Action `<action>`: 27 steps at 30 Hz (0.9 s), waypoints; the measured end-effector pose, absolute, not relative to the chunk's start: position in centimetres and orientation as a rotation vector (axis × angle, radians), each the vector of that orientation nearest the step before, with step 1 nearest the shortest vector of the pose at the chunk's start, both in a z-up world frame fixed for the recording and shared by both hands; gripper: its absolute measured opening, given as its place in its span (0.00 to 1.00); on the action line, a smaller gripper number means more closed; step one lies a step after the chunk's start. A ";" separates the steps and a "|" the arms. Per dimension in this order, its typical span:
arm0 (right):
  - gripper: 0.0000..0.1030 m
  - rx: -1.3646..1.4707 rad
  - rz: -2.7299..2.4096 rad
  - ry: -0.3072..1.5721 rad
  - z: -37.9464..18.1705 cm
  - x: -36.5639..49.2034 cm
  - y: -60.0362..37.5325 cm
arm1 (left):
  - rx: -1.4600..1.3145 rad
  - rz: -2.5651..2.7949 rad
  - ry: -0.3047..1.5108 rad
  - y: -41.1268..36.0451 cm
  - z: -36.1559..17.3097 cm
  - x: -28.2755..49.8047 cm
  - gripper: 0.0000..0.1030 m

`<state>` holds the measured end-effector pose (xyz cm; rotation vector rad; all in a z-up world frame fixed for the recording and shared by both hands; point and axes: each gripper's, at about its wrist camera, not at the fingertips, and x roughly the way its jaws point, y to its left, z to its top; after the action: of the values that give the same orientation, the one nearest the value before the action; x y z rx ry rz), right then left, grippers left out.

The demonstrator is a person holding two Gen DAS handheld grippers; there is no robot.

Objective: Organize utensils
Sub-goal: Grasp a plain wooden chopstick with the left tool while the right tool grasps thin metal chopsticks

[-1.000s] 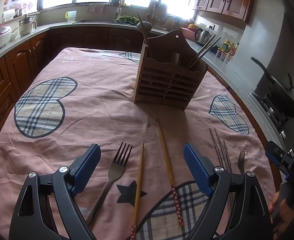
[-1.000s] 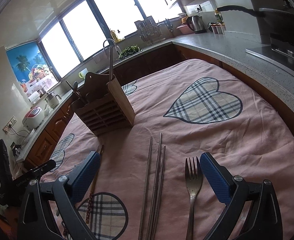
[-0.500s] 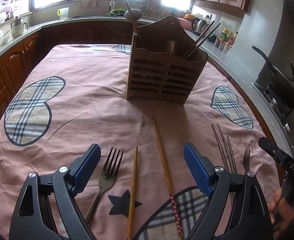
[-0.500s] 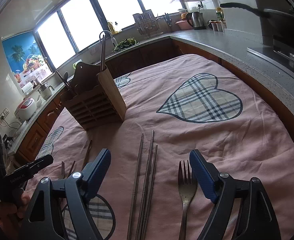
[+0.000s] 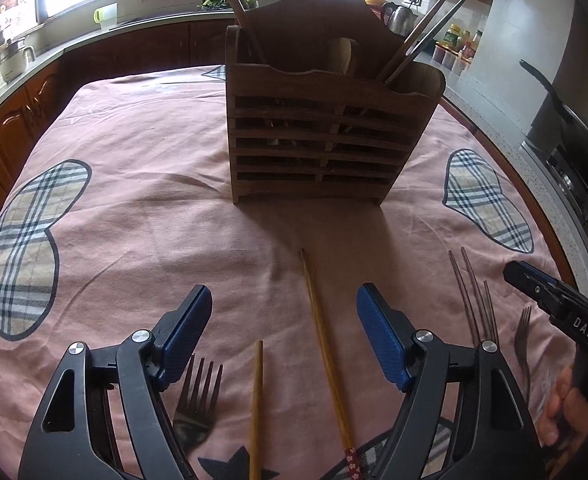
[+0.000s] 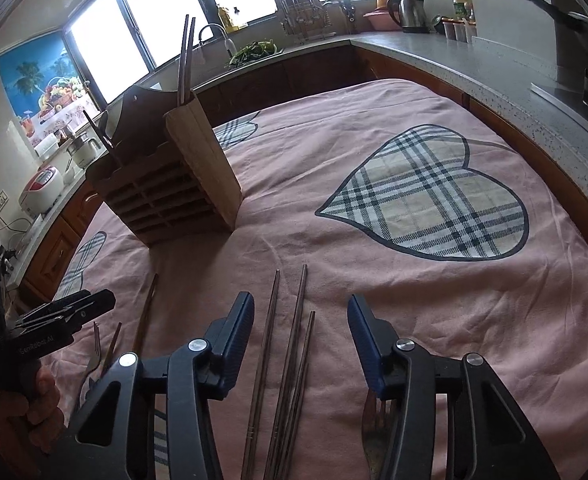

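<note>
My left gripper (image 5: 283,316) hangs low over the pink tablecloth, jaws closing. Two wooden chopsticks (image 5: 326,344) lie between its fingers, untouched. A fork (image 5: 197,400) lies partly under its left finger. My right gripper (image 6: 300,308) is also closing, with three metal chopsticks (image 6: 294,340) between its pads and no pad pressing on them. A second fork (image 6: 376,420) lies mostly hidden under its right finger. The slatted wooden utensil holder (image 5: 326,140) stands upright ahead, with chopsticks and a ladle in it.
The table's right edge (image 6: 574,208) borders a grey counter with a kettle (image 6: 408,14). A wok (image 5: 574,128) sits on the stove at the right. Wooden cabinets and a sink run behind the table. A person's hand (image 5: 562,404) holds the right gripper.
Both grippers moved forward toward the holder and lower. Both jaws narrowed, the right one far more; it now spans only the metal chopsticks, with the fork under its right finger.
</note>
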<state>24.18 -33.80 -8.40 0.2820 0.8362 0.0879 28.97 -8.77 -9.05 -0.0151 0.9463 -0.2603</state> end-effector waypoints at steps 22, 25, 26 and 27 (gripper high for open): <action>0.07 0.034 0.057 0.961 -11.6 29.6 -30.6 | 0.114 -0.291 1.004 -12.2 -11.8 32.1 0.08; 0.05 0.063 0.068 0.959 -11.5 29.5 -30.8 | 0.081 -0.302 1.013 -12.0 -11.6 32.4 0.05; 0.05 0.088 0.078 0.960 -11.5 29.5 -31.0 | 0.065 -0.310 1.017 -11.9 -11.5 32.3 0.05; 0.04 0.107 0.085 0.956 -11.3 29.4 -31.2 | 0.055 -0.314 1.015 -11.8 -11.3 32.1 0.05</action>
<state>29.36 -31.15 -11.26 0.1072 0.9563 0.0848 32.13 -11.79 -11.30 0.0546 1.0146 -0.3140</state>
